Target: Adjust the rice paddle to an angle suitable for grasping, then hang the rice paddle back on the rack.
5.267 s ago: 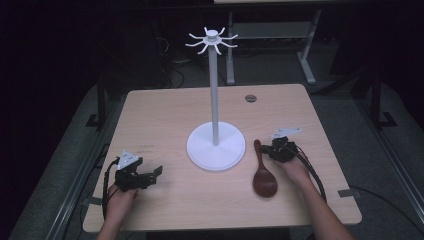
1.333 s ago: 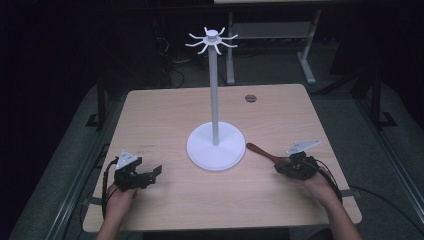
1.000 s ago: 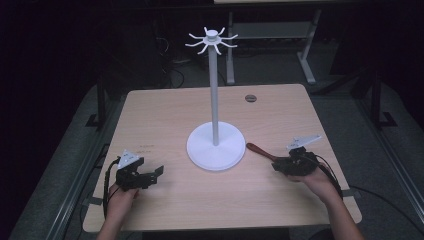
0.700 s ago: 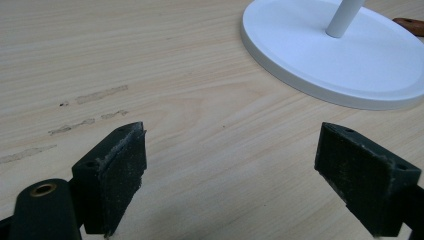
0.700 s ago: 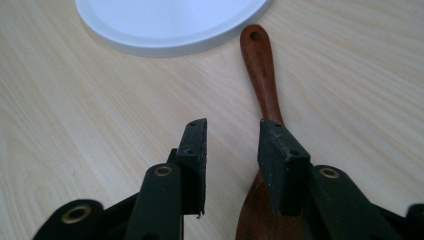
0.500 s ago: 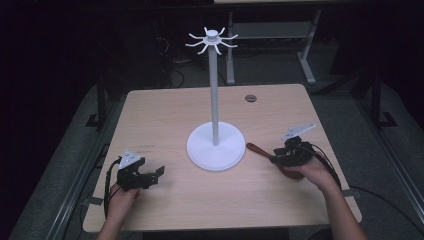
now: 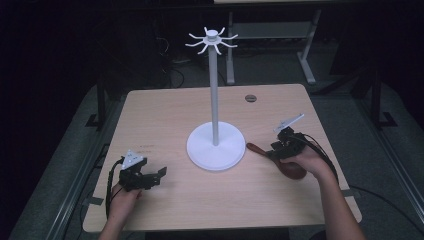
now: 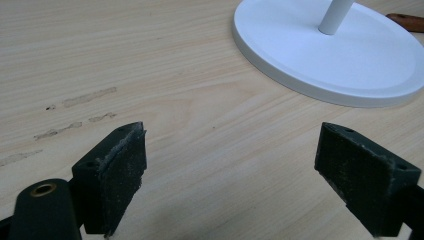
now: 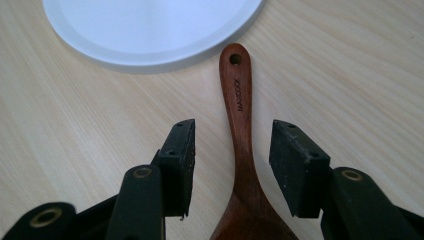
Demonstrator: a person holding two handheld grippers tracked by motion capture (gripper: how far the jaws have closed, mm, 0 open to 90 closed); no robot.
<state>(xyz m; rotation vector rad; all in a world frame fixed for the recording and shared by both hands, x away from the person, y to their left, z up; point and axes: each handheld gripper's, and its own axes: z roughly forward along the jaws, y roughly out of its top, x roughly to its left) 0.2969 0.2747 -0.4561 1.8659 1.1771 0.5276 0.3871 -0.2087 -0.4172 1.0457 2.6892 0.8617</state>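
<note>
Where my forearms come in at the near edge of the pale wooden table (image 7: 165, 110), the count begins.

Item one, near left: my left gripper (image 7: 150, 176), resting low on the wood with its jaws spread wide and nothing between them. It sits where it sat some seconds ago.

Item two, near right: my right gripper (image 9: 232, 167), jaws partly apart, straddling the neck of the dark reddish-brown wooden spoon (image 9: 241, 130) without clamping it; a gap shows on each side of the handle. The spoon lies flat on the table, its hanging hole and stamped lettering pointing toward the stand. Seconds ago it lay lengthwise beside my hand with the bowl nearest me; now the handle tip points at the stand's base and my gripper has swung round over it. My reading: the spoon was turned to present its handle, and a grasp is about to be made, probably for hanging it up.

Item three, middle: white round stand base (image 7: 216, 146), with a white pole (image 7: 213, 95) rising from it; the spoon's tip lies just beside the rim.

Item four, far: white ring of hooks (image 7: 212, 41) atop the pole, and a small dark disc (image 7: 250, 98) near the table's back edge.

Not established: the spoon's bowl is cut off below my jaws and covered by my hand from above; the lettering is too small to read surely.
</note>
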